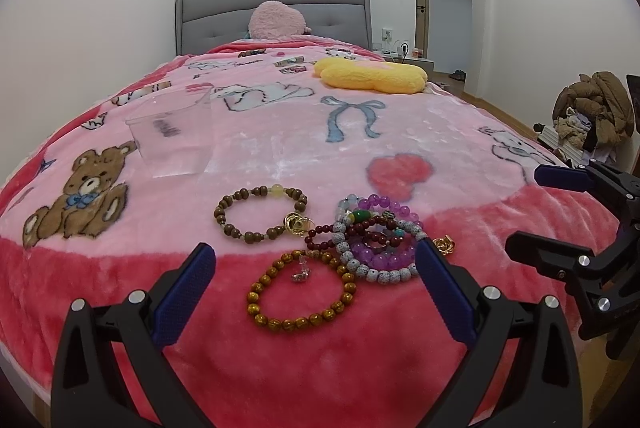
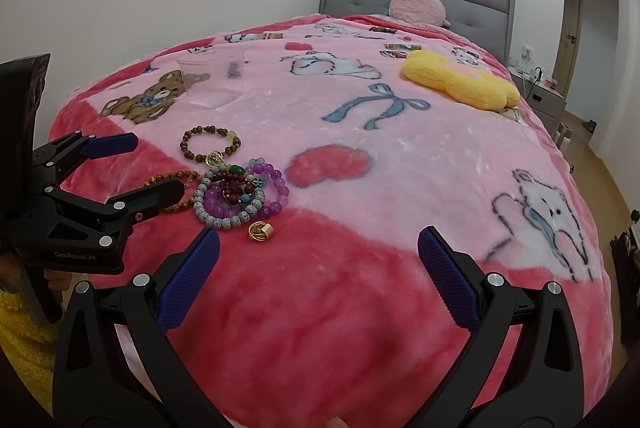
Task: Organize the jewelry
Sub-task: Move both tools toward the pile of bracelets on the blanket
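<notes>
Left gripper (image 1: 312, 264): black two-finger tool with blue ribbed pads, held wide apart and empty above the bed's near edge.
Right gripper (image 2: 318, 252): same build, likewise spread wide with nothing between the pads; it is held to the right of the jewelry.
Nearest piece: a golden-brown tiger-eye bead bracelet (image 1: 300, 292) is framed between the left gripper's pads, with a small silver charm (image 1: 301, 274) lying inside its loop.
Tangled pile (image 1: 378, 240): purple, speckled white and dark red bead bracelets are heaped together just beyond, touching the right pad's tip in the left view.
Dark wooden bead bracelet (image 1: 260, 216): laid apart, farther out, with a gold ring (image 1: 295, 224) at its edge.
Second gold ring (image 2: 260, 230): beside the pile, nearest the right gripper.
Clear plastic container (image 1: 172, 132): well apart, farther up the pink cartoon-print blanket (image 1: 280, 148); no jewelry can be made out inside.
Progress: judged unstarted; every piece remains to be sorted.
</notes>
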Demonstrator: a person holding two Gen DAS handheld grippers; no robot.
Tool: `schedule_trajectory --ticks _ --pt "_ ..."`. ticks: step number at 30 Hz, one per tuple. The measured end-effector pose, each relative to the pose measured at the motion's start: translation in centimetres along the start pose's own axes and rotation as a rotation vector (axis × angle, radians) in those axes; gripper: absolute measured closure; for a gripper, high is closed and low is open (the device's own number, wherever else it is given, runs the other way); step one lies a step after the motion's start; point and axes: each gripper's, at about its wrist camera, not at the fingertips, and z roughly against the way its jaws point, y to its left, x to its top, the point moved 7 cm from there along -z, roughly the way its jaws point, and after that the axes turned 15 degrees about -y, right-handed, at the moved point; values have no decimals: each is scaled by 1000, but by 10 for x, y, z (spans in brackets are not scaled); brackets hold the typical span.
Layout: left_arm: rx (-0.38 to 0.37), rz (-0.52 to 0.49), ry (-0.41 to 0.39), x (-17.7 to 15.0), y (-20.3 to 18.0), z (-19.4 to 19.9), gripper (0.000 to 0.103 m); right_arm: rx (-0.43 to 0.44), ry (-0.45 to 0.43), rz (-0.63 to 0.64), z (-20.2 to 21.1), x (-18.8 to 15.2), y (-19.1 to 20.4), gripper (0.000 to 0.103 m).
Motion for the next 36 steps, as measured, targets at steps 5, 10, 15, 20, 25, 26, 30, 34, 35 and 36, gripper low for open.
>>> schedule_trajectory --ticks 5,10,15,20,25,26,30,34,35,36 --pt "-6 11 9 0 0 0 5 3 -2 -2 0 0 0 8" --pt "-7 8 5 0 0 0 5 5 1 -4 1 1 0 8" --pt "-4 9 8 0 0 -1 5 9 3 -7 2 2 1 8" --pt "-2 7 5 0 0 -1 5 9 2 -3 1 3 3 8" --pt "-8 24 -5 0 6 1 5 13 2 -9 2 4 3 8" --pt "-6 27 -6 0 8 1 5 15 3 -12 1 4 4 8" --pt "4 29 -9 -1 15 2 5 7 -7 -7 -2 6 5 8" --pt "-30 54 -9 -4 23 5 5 6 -14 -9 -5 9 6 8" --pt "-33 53 -10 -4 26 6 5 13 -14 -8 -6 9 8 8" --pt "-32 51 -10 -5 29 7 5 17 -12 -5 -6 8 9 8"
